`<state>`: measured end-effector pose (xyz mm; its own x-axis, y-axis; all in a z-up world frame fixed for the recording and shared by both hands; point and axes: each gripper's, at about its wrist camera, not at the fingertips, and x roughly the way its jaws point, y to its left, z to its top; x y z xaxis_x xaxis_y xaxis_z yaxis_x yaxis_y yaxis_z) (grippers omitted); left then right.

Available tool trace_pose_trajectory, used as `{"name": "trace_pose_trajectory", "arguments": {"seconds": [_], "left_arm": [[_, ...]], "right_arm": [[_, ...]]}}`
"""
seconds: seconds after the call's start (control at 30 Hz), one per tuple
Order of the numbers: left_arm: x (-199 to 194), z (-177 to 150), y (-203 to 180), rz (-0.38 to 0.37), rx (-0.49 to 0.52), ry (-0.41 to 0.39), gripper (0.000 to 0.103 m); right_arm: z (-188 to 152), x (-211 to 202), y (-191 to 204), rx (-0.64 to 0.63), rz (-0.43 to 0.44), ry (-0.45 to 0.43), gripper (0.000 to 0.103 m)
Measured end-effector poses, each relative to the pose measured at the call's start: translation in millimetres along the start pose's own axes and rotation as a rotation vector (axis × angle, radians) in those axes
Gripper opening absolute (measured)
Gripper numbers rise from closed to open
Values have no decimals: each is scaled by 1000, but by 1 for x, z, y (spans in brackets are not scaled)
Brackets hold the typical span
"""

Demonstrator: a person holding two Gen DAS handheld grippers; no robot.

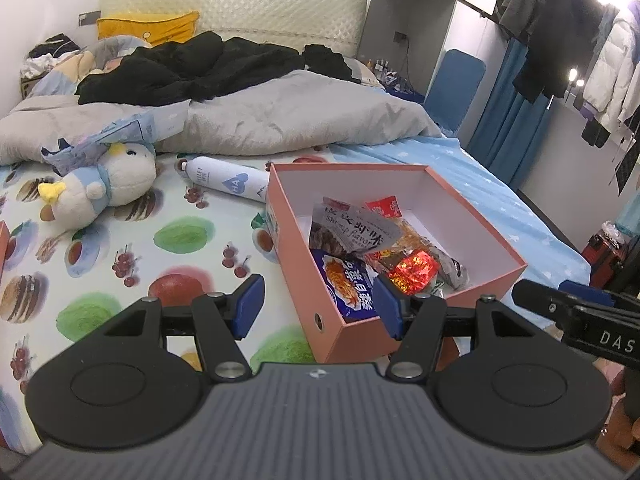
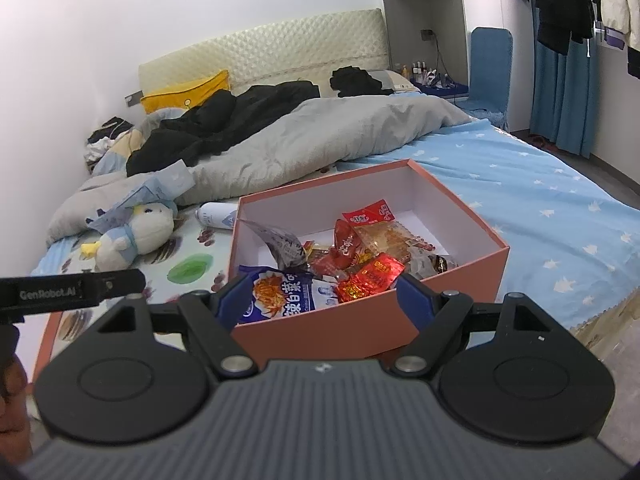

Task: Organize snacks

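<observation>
A salmon-pink box [image 1: 292,240] with a white inside lies on the bed and holds several snack packets: a blue noodle bag [image 1: 348,284], a grey shrimp-flavour bag [image 1: 352,228] and red wrapped snacks [image 1: 412,272]. My left gripper [image 1: 318,306] is open and empty, its fingers straddling the box's near left corner. In the right wrist view the same box [image 2: 360,324] fills the middle, with the blue bag [image 2: 280,292] and red snacks [image 2: 368,280] inside. My right gripper [image 2: 324,300] is open and empty, just in front of the box's near wall.
A plush duck [image 1: 100,184] and a white bottle [image 1: 228,178] lie on the fruit-print sheet left of the box. A grey duvet [image 1: 280,120] and black clothes are piled behind. The right gripper's body [image 1: 580,316] shows at the right edge.
</observation>
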<state>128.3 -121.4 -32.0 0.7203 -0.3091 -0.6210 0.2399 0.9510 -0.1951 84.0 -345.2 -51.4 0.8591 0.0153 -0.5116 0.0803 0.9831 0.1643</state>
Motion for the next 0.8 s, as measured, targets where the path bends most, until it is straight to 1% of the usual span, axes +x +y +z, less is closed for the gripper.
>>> {"name": "trace_pose_trajectory", "arguments": {"seconds": [0.17, 0.27, 0.33, 0.43, 0.6, 0.8], "left_arm": [[-2, -4, -3, -12, 3, 13, 66], [-2, -5, -3, -9, -1, 17, 71], [-3, -5, -2, 5, -7, 12, 84], [-6, -2, 0, 17, -21, -2, 96], [-10, 2, -1, 45, -4, -16, 101], [-13, 5, -5, 80, 29, -16, 102]], "right_arm": [[0, 0, 0, -1, -2, 0, 81], [-1, 1, -1, -1, -5, 8, 81], [-2, 1, -1, -1, -8, 11, 81], [-3, 1, 0, -10, -21, 10, 81], [-4, 1, -2, 1, -11, 12, 81], [-3, 1, -3, 1, -14, 6, 81]]}}
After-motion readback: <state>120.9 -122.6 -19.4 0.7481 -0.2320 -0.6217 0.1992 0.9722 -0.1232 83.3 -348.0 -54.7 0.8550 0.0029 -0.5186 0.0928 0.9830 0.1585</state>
